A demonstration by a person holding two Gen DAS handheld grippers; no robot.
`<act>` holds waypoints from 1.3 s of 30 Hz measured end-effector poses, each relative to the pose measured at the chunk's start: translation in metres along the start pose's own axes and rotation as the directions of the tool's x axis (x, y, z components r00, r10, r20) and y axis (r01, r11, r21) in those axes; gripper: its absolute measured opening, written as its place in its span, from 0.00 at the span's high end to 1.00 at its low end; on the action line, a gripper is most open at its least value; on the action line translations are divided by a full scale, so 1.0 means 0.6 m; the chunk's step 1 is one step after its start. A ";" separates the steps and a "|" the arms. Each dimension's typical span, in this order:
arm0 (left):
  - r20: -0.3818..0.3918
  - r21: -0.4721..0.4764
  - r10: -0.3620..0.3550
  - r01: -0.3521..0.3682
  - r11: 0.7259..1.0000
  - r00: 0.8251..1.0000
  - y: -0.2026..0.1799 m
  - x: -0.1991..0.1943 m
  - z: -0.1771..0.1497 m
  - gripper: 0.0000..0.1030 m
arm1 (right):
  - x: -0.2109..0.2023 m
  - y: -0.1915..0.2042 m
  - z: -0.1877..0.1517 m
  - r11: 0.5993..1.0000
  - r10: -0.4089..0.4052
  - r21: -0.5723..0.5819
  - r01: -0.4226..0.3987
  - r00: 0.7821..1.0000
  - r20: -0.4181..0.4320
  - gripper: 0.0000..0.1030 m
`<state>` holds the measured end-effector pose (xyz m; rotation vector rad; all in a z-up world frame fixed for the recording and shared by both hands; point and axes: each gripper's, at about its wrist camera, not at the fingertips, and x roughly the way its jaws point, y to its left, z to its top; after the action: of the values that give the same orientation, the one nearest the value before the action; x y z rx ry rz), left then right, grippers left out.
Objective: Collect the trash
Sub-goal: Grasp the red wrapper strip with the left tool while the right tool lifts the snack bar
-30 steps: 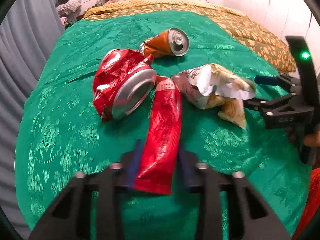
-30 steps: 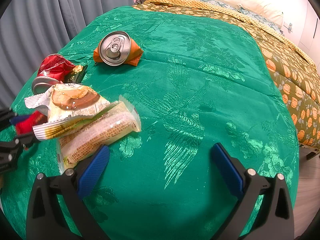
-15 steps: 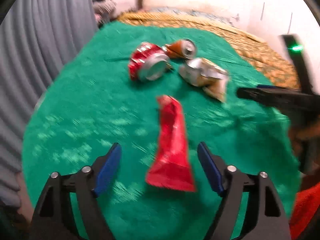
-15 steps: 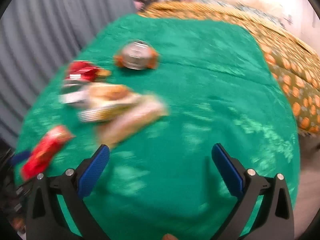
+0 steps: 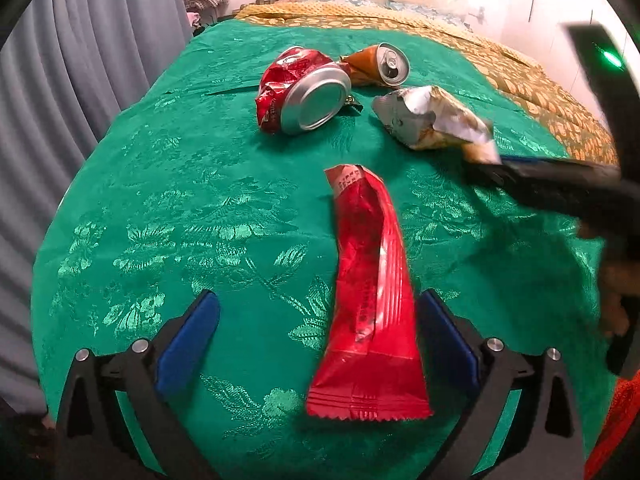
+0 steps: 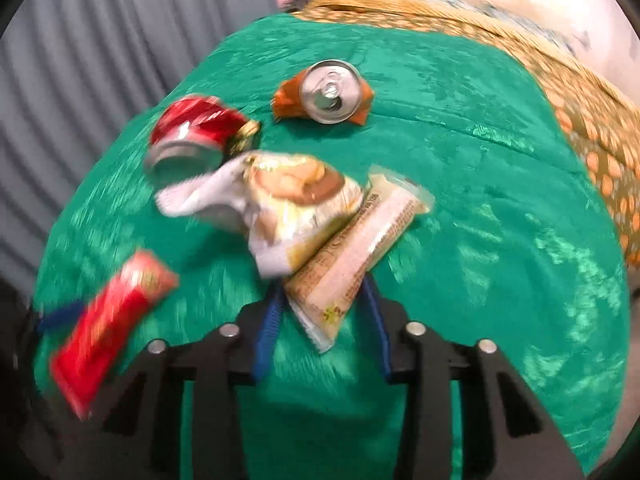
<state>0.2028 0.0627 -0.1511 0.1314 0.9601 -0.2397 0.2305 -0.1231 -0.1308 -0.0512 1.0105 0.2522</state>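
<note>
Closing right tool (image 6: 322,312) w/ beige snack wrapper (image 6: 360,256) between pads; left tool (image 5: 316,340) opening wide, red wrapper (image 5: 370,296) lying loose between.

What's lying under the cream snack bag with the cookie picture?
The cream snack bag overlaps the upper end of a tan bar wrapper; the green bedspread shows around them. Anything else beneath the bag is covered.

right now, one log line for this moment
left jaws: opening, red wrapper between | right jaws: closing around beige wrapper | cans: on cloth
</note>
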 end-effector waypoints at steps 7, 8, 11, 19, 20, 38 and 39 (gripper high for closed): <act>0.000 -0.001 0.001 -0.001 1.000 1.000 0.000 -0.004 -0.008 0.05 | -0.090 -0.011 -0.093 0.961 0.169 -0.200 -0.190 0.979 -0.118 0.66; 0.000 -0.001 0.002 -0.002 1.000 1.000 -0.001 -0.004 -0.008 0.05 | -0.102 -0.011 -0.111 0.953 0.182 -0.219 -0.210 0.973 -0.140 0.66; -0.002 0.001 -0.008 0.008 1.000 1.000 0.003 -0.006 -0.010 0.05 | -0.114 -0.015 -0.154 0.951 0.172 -0.227 -0.212 0.968 -0.184 0.66; -0.041 0.040 -0.162 0.163 0.986 0.986 0.015 -0.033 -0.011 0.05 | -0.159 -0.056 -0.193 0.984 0.176 -0.021 -0.178 0.981 -0.082 0.28; -0.031 0.045 -0.171 0.173 0.984 0.985 0.017 -0.041 -0.007 0.05 | -0.165 -0.053 -0.188 0.983 0.181 0.004 -0.181 0.981 -0.071 0.28; -0.030 0.052 -0.132 0.134 0.990 0.991 -0.017 -0.047 0.001 0.74 | -0.148 -0.034 -0.155 0.975 0.142 0.171 -0.141 0.990 0.009 0.81; -0.020 0.034 -0.156 0.156 0.987 0.988 -0.019 -0.057 -0.006 0.75 | -0.160 -0.035 -0.160 0.970 0.159 0.183 -0.161 0.987 0.028 0.81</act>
<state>0.1784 0.0572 -0.1251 0.0907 0.9849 -0.4002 0.1072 -0.1765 -0.1025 0.2016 1.0219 0.3043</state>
